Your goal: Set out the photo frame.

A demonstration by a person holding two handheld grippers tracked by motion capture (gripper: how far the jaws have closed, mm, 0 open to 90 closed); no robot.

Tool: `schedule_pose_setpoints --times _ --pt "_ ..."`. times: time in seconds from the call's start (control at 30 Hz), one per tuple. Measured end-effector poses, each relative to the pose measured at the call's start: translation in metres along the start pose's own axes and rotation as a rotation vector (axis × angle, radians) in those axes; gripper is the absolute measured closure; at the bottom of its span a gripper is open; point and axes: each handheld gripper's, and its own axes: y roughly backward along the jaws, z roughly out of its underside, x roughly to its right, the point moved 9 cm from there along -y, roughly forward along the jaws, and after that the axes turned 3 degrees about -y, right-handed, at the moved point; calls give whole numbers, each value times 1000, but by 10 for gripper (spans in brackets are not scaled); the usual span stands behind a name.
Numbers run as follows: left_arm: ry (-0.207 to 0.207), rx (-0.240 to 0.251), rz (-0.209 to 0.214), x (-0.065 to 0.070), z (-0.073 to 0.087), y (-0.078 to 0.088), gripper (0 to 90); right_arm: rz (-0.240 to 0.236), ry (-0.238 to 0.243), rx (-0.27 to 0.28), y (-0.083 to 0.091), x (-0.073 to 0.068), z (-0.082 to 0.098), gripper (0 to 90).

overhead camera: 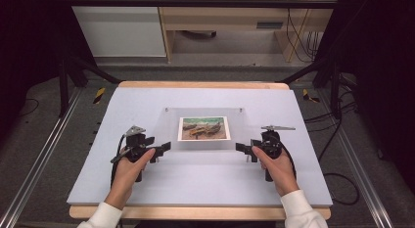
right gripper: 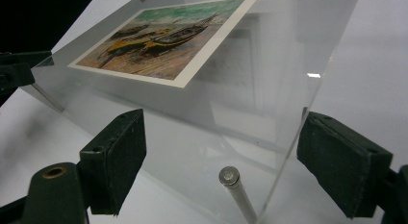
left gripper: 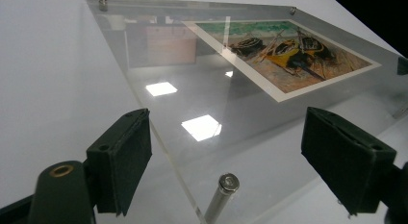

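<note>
Two grippers, left [overhead camera: 165, 148] and right [overhead camera: 241, 148], flanked the frame [overhead camera: 204, 145] mid-counter, jaws wide, each straddling a near corner (touching nothing). Likely the grasp stage; next, both should close evenly on the acrylic.

I count one clear frame [overhead camera: 204, 130] holding one picture [overhead camera: 204, 128], four metal pins, one at each corner, two of them by my two grippers, left [overhead camera: 165, 148] and right [overhead camera: 241, 148], all on one table [overhead camera: 147, 98].

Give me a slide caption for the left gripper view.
Open left gripper facing the near corner of a clear acrylic frame holding a boat picture.
</note>
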Motion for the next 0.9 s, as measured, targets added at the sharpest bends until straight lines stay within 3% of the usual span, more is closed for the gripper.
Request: schedule_pose_setpoints --times 0.47,0.9 --pt "7 -2 8 0 0 -1 157 -1 4 1 -1 1 -1 177" --pt "46 -13 30 0 2 -3 134 5 -2 -1 -2 1 -1 172"
